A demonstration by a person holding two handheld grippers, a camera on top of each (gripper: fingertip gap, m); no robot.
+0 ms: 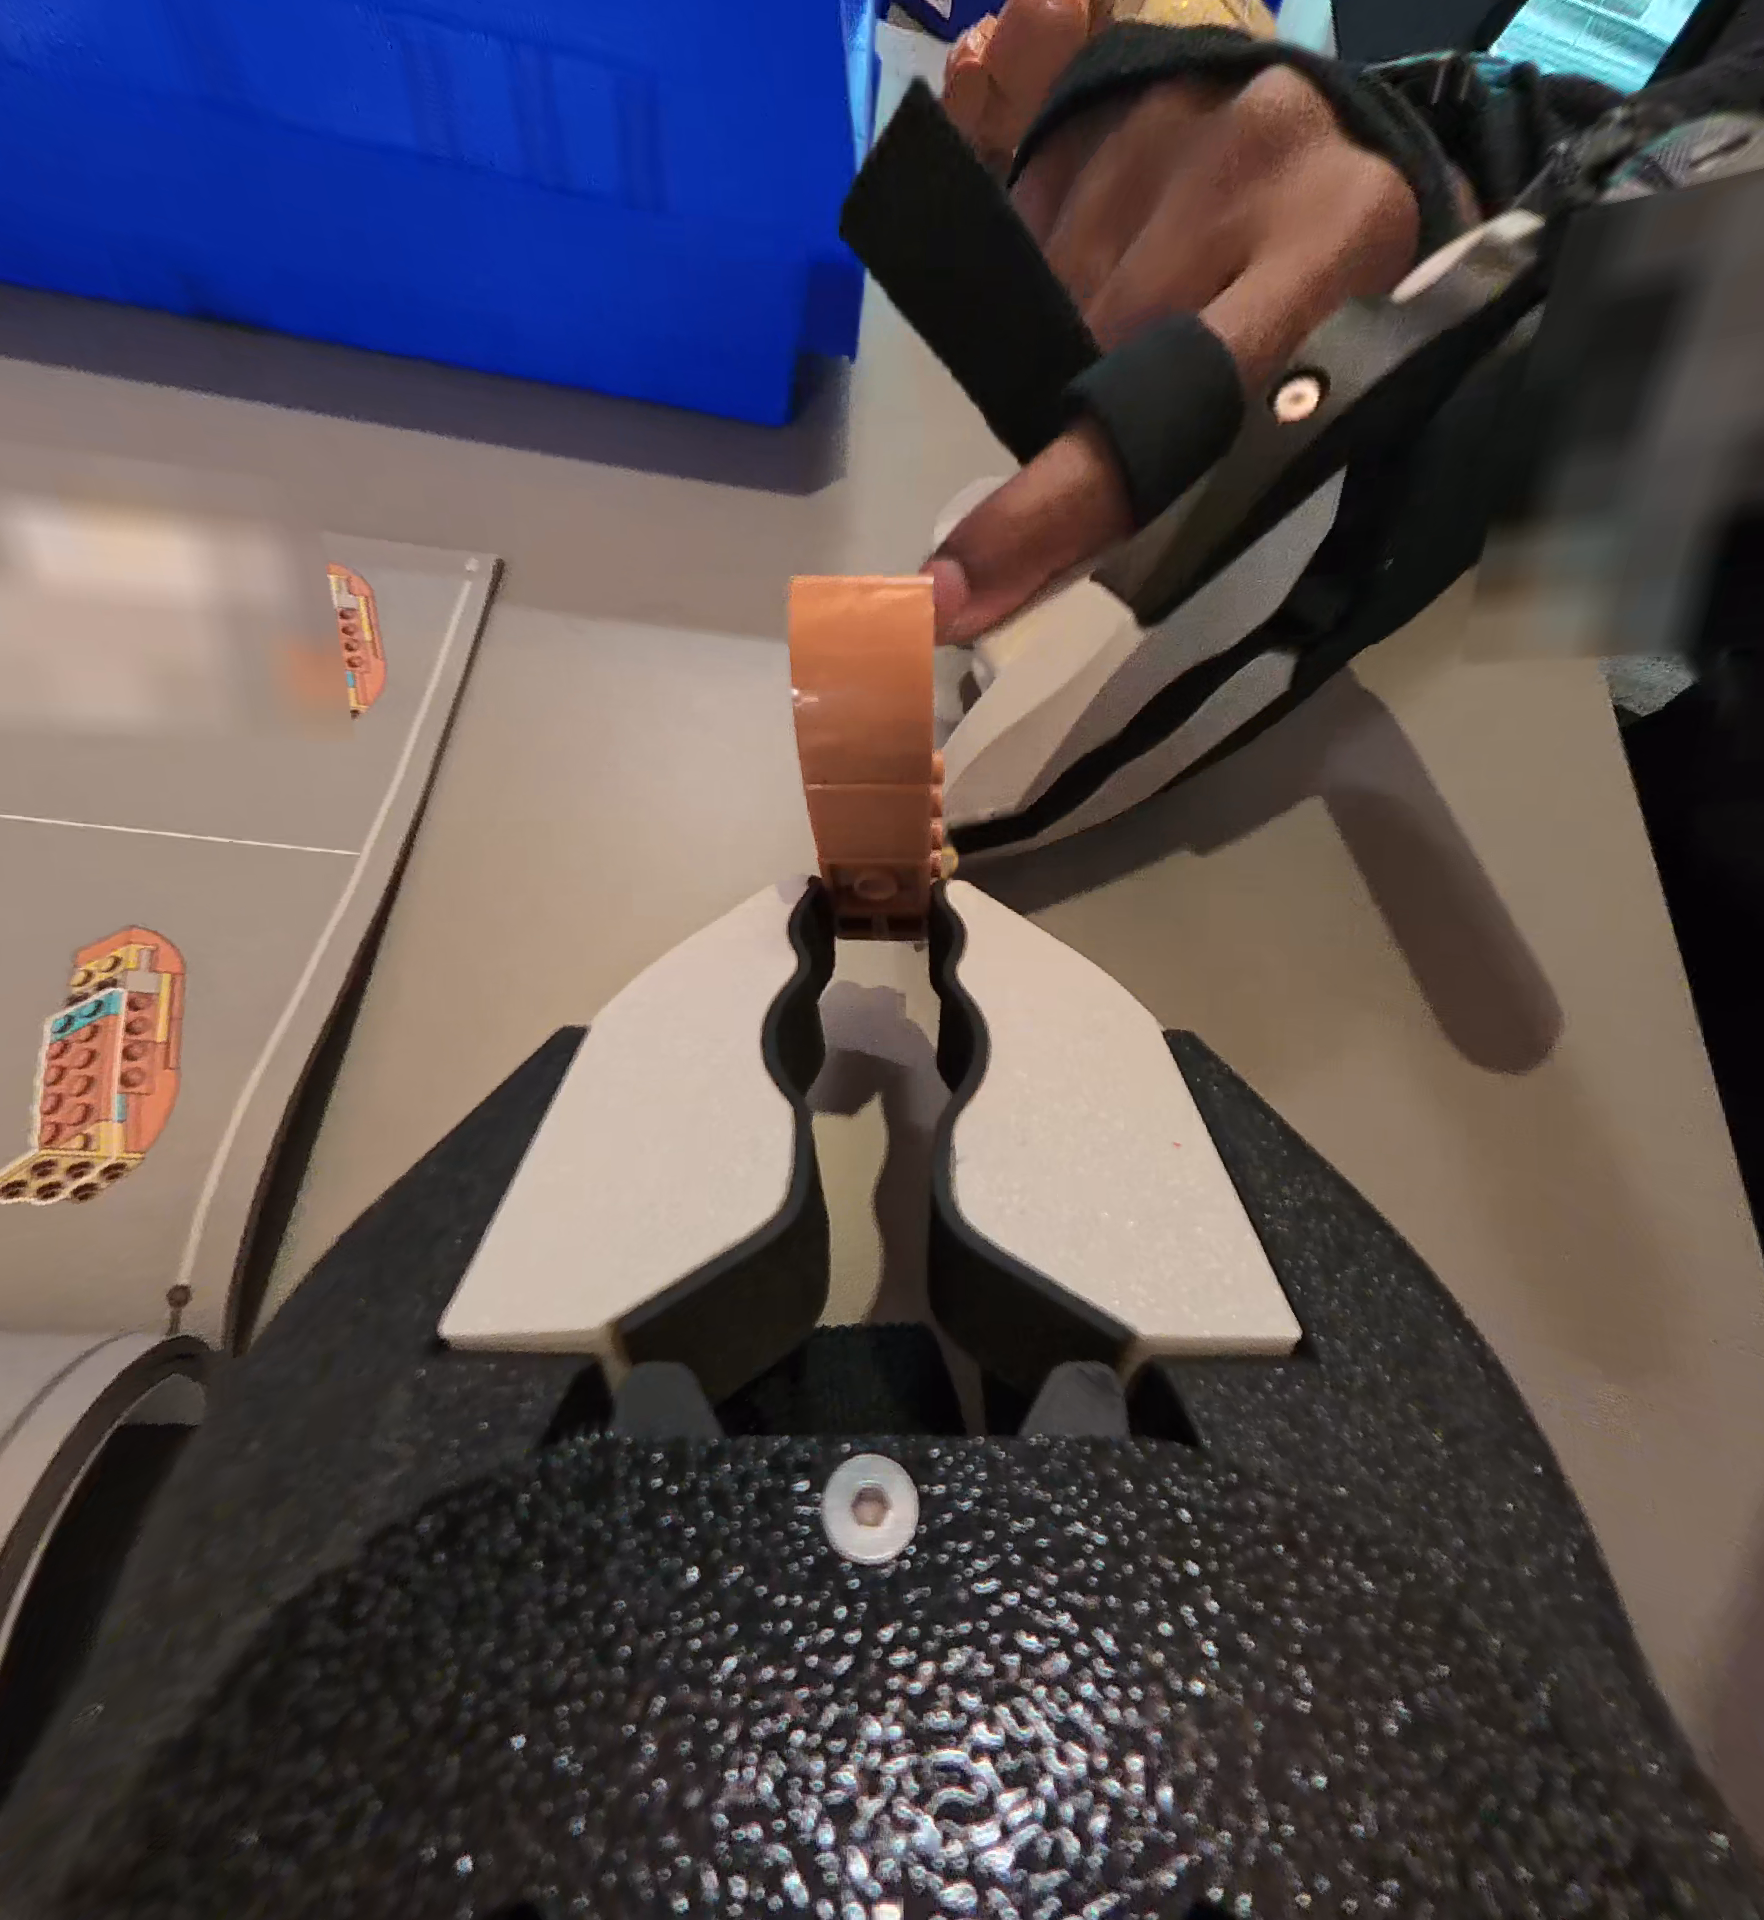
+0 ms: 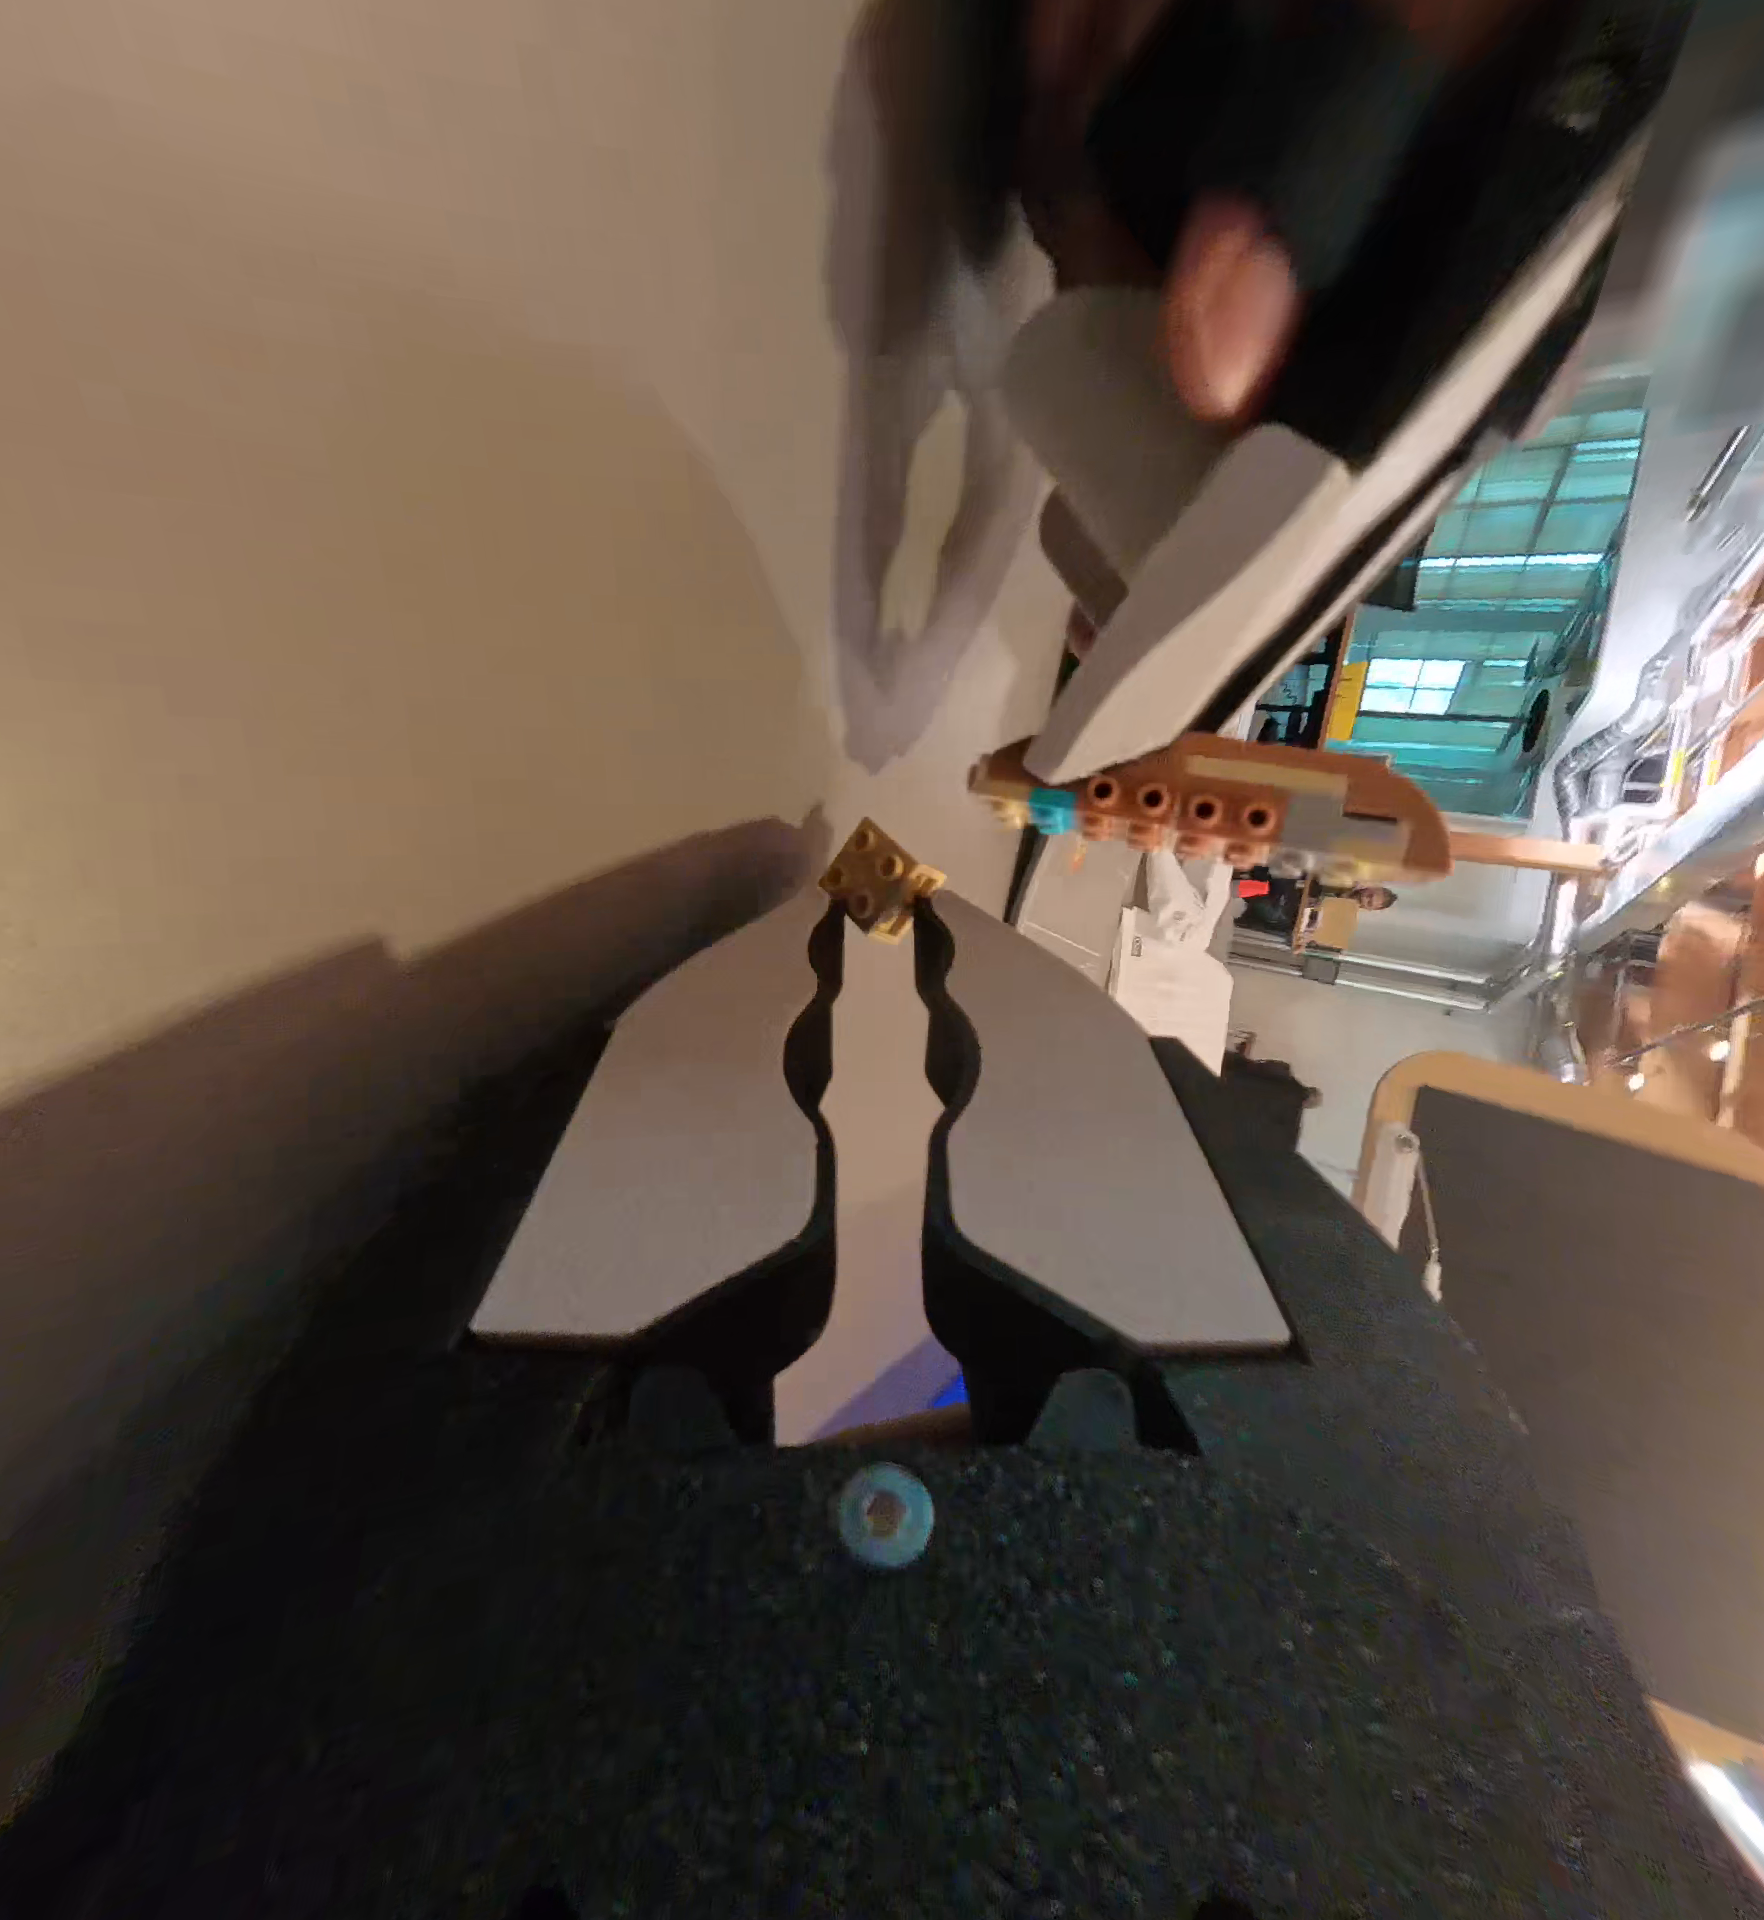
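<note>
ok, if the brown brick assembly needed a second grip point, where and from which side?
Probably the curved brown far end of the brown brick assembly, from the smooth flank away from the studs. The left gripper already clamps the near end; the right gripper, holding a tan plate, crowds the studded side.

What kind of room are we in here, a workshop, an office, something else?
Probably a large workshop or lab hall. Past the table edge there are tall windows, silver ducts and shelving. On the grey table lie a blue bin and printed brick-building sheets, so this spot looks like a small assembly bench.
</note>
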